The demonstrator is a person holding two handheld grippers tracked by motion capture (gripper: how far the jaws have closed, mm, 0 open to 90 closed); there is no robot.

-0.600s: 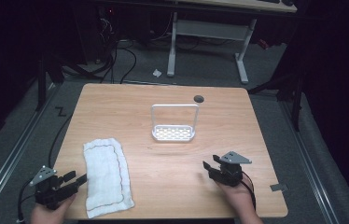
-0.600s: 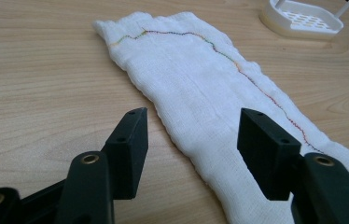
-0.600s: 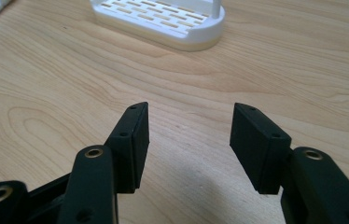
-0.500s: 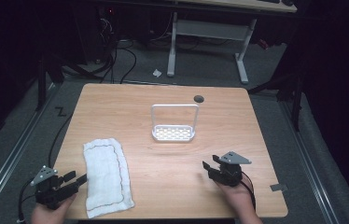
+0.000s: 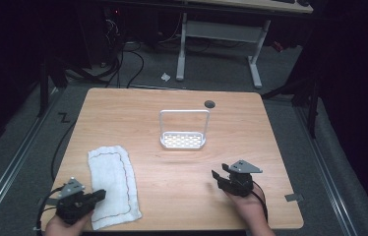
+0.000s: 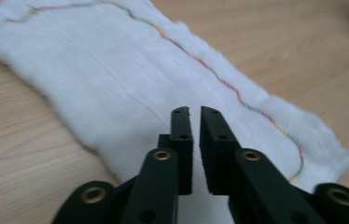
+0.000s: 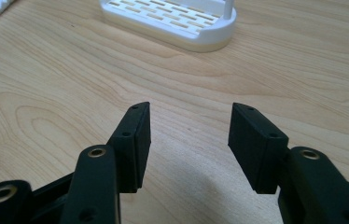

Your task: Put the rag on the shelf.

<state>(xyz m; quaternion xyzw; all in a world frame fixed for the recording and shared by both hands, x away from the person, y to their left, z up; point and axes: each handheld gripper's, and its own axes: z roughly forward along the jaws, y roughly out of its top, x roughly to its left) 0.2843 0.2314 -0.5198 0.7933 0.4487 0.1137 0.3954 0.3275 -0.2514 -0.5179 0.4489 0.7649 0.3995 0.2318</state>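
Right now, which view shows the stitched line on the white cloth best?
The left gripper view: the white cloth lies close under the nearly closed jaws, its multicoloured stitching clear. The high view shows the whole cloth with a faint line; the right gripper view catches a corner.

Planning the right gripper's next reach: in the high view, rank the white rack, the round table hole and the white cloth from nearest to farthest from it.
From the right gripper:
1. White rack, ahead and slightly left, mid-table.
2. Round table hole, beyond the rack near the far edge.
3. White cloth, far left, by the left gripper.
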